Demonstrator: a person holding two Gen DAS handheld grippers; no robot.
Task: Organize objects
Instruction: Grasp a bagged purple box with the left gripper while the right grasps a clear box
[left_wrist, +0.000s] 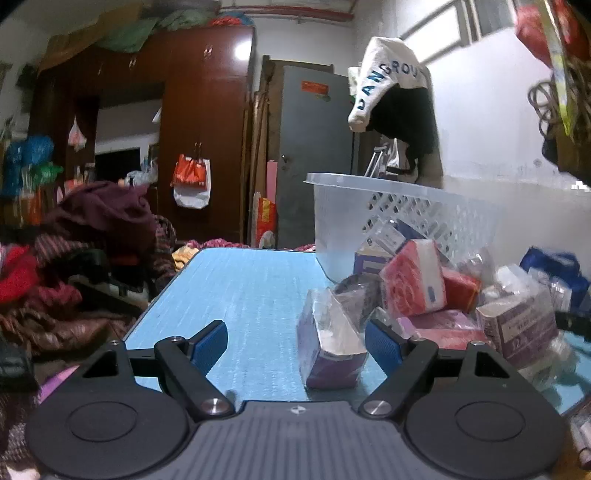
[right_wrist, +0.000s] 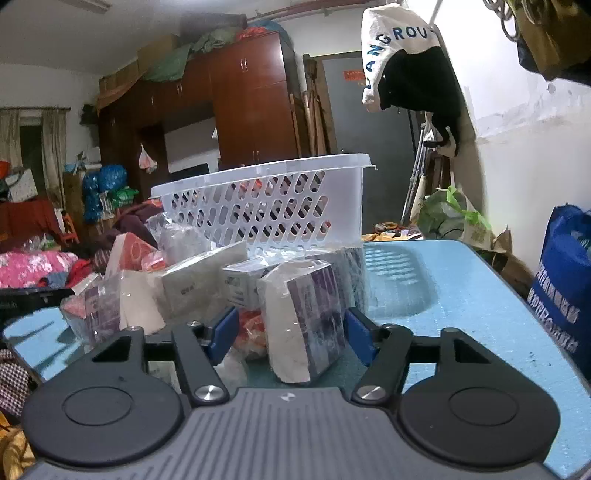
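A pile of plastic-wrapped boxes and packets lies on the blue table (left_wrist: 240, 288) in front of a white perforated basket (left_wrist: 369, 206). My left gripper (left_wrist: 295, 345) is open, with a purple wrapped box (left_wrist: 328, 350) standing between its fingers, close against the right pad (left_wrist: 382, 347) and well clear of the left one. A pink-and-white pack (left_wrist: 412, 280) leans behind it. In the right wrist view the right gripper (right_wrist: 291, 336) is open around a purple wrapped box (right_wrist: 306, 317). That box sits near the right pad (right_wrist: 360, 338), with a gap to the left pad. The basket (right_wrist: 258, 206) stands just behind the pile.
A heap of clothes (left_wrist: 74, 258) lies left of the table. A blue bag (right_wrist: 565, 288) stands off the table's right edge. Bare table surface (right_wrist: 461, 295) shows right of the pile. A white bag (right_wrist: 395, 40) hangs on the wall above, and wardrobes (right_wrist: 251, 103) stand behind.
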